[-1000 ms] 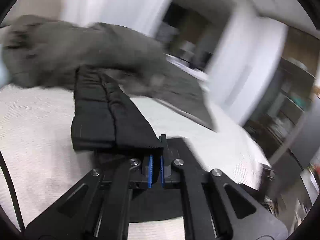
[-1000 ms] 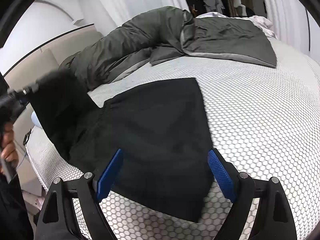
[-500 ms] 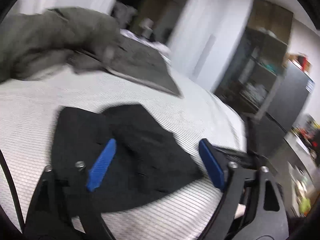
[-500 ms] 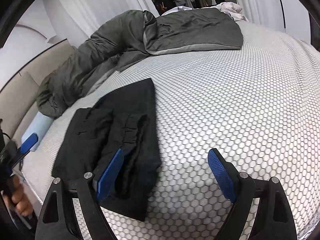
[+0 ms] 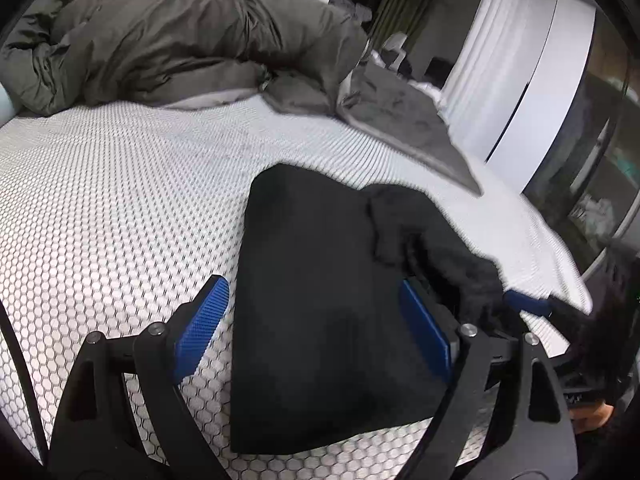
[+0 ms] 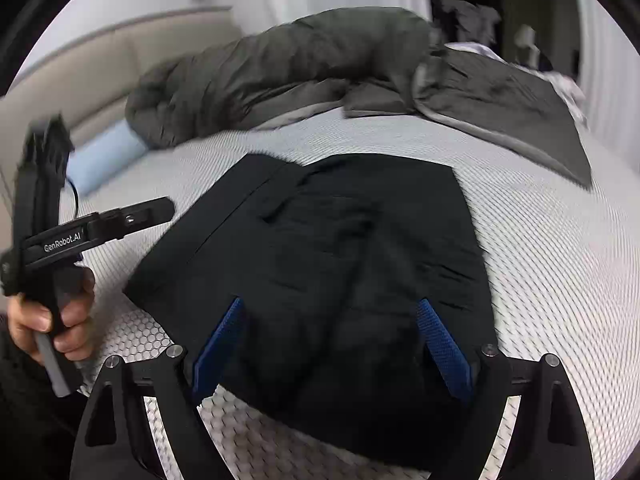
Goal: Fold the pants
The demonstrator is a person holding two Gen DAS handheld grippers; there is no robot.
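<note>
Black pants [image 5: 320,280] lie folded in a rough rectangle on the white honeycomb mattress [image 5: 120,208]. My left gripper [image 5: 312,300] hovers open over their near part, its blue pads wide apart and clear of the cloth. My right gripper [image 6: 330,312] is open too, just above the pants [image 6: 340,248] from the other side, nothing pinched. In the right wrist view a hand [image 6: 52,320] holds the left gripper [image 6: 160,210] beside the pants' left edge. One blue pad of the right gripper [image 5: 528,306] shows past the rumpled right side of the pants.
A bunched dark grey duvet [image 5: 180,40] lies across the far side of the bed, with a light blue pillow [image 6: 104,156] under its end. A beige headboard [image 6: 100,60] stands behind. White curtains [image 5: 480,60] and dark shelving [image 5: 600,160] are beyond the bed's right edge.
The left gripper let go of the lifted pants fold, opened wide and sank toward the bed. The pants now lie folded flat. The right gripper swung back over them.
</note>
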